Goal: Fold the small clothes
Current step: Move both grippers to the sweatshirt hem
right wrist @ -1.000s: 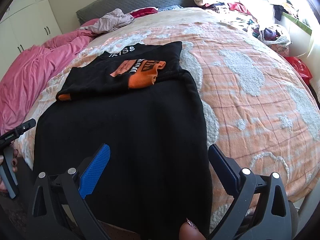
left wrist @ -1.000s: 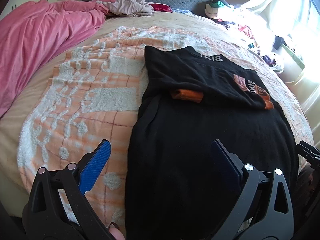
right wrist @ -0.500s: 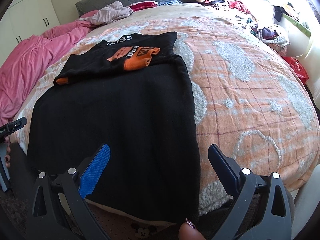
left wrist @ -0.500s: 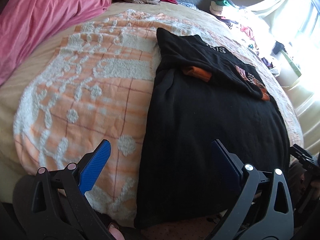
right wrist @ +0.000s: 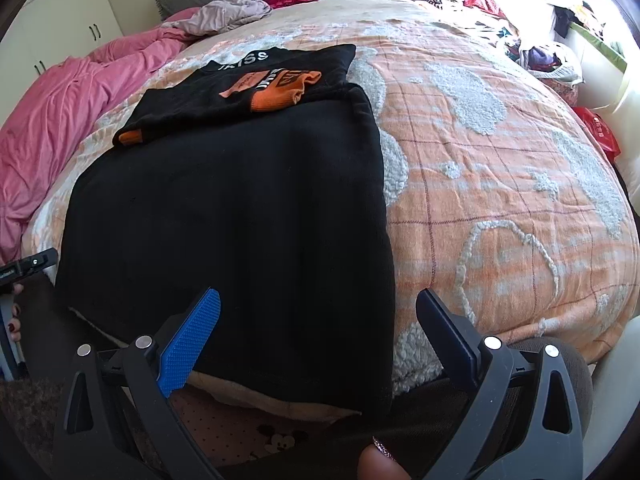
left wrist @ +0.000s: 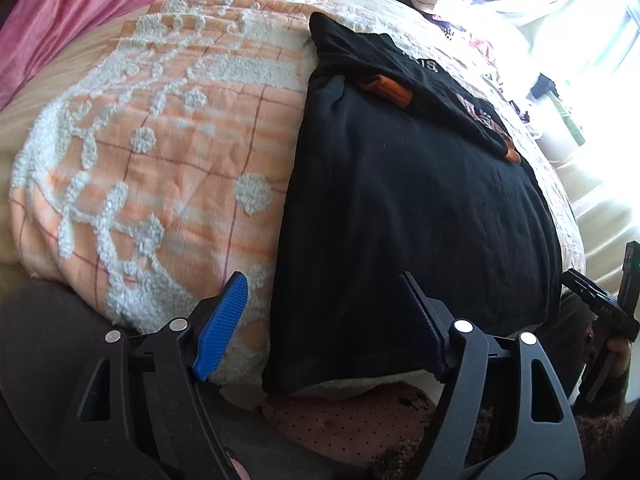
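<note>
A black top (left wrist: 400, 200) (right wrist: 224, 200) lies flat on the bed, its sleeves with orange cuffs (left wrist: 386, 90) (right wrist: 276, 98) folded across the far end. The hem hangs over the near bed edge. My left gripper (left wrist: 320, 280) hovers over the hem's left corner (left wrist: 280, 376). Its jaws are closing, the cloth lies between them, and the pads are not pressing on it. My right gripper (right wrist: 318, 296) stands open above the hem's right corner (right wrist: 376, 392). Each gripper shows at the edge of the other view: the right gripper (left wrist: 600, 312) and the left gripper (right wrist: 28, 266).
An orange and white tufted blanket (left wrist: 160, 140) (right wrist: 500, 180) covers the bed. A pink duvet (right wrist: 52, 120) is bunched along the left side, with a mauve garment (right wrist: 228, 14) at the head. A pile of clothes (right wrist: 480, 0) and a red bag (right wrist: 600, 132) lie at the right.
Both grippers have come down and back toward the near bed edge, so the hem now sits between their fingers. The left jaws stand narrower than before.
</note>
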